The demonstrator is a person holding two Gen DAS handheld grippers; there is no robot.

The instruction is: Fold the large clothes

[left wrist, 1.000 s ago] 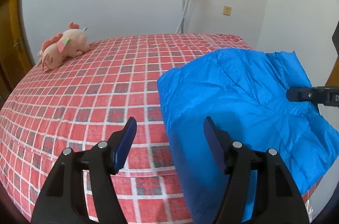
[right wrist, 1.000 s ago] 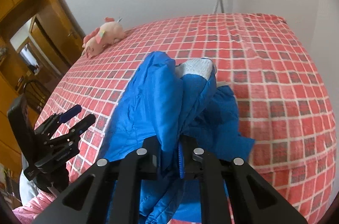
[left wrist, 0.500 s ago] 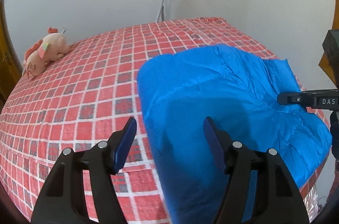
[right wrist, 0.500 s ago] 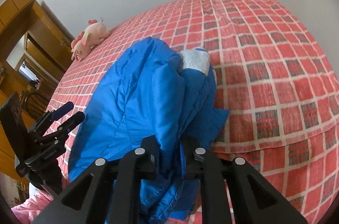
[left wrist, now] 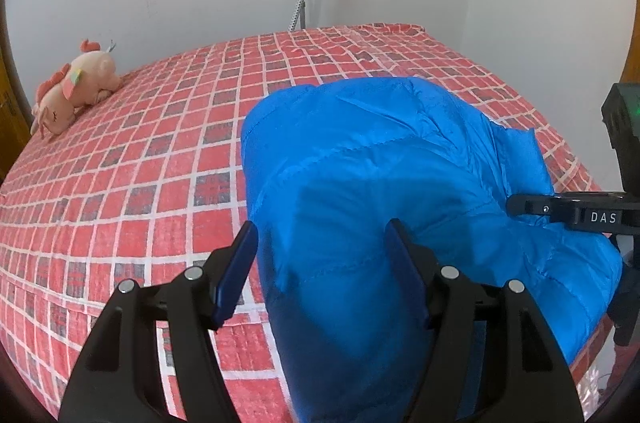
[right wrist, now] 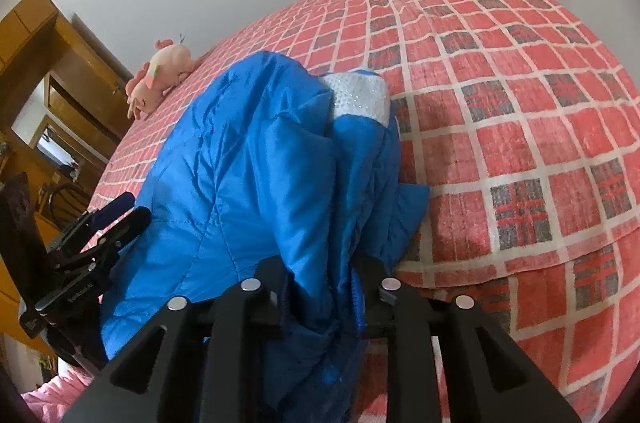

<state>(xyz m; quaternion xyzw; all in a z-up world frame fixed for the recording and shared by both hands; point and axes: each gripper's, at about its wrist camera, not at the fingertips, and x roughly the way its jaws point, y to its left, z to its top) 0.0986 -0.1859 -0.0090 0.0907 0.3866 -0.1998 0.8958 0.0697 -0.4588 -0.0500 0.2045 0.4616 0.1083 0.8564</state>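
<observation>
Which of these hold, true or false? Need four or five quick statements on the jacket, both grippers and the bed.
1. The blue jacket lies on the red checked bedspread. True.
2. The left gripper is clamped shut on the jacket. False: its fingers stand wide apart, not pressing fabric.
3. Jacket fabric sits between the fingers of the right gripper. True; they are opening.
4. The plush toy rests on top of the jacket. False: it lies apart, near the bed's far edge.
5. The jacket's pale lining shows. True.
</observation>
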